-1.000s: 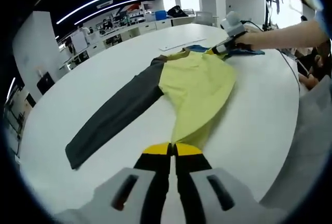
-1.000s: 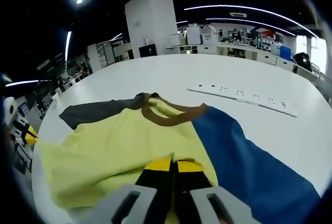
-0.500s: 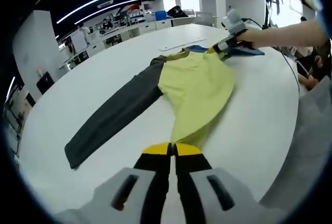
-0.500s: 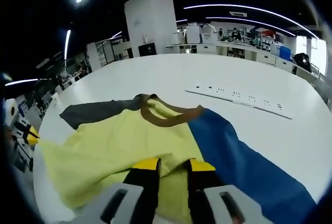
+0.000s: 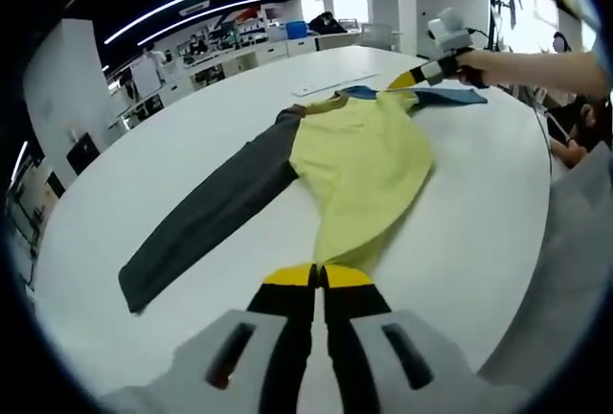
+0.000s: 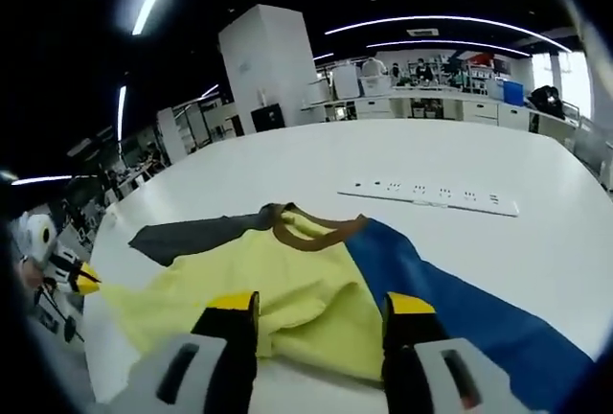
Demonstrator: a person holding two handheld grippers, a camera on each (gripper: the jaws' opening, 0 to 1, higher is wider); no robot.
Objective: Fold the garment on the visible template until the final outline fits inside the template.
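The garment lies flat on the white table: a yellow body, a dark grey sleeve stretched to the left, and a blue sleeve at the far side. My left gripper is shut on the yellow hem at the near edge. My right gripper, held by a hand, hovers above the blue shoulder. In the right gripper view my right gripper stands open above the yellow body, apart from it, with the brown collar and blue sleeve ahead.
A white power strip lies on the table beyond the collar. The round table edge curves close at the right, with grey cloth past it. Desks and shelves stand far behind.
My right gripper has opened, let go of the yellow fabric near the shoulder and lifted off it. The left gripper keeps its hold and has not moved.
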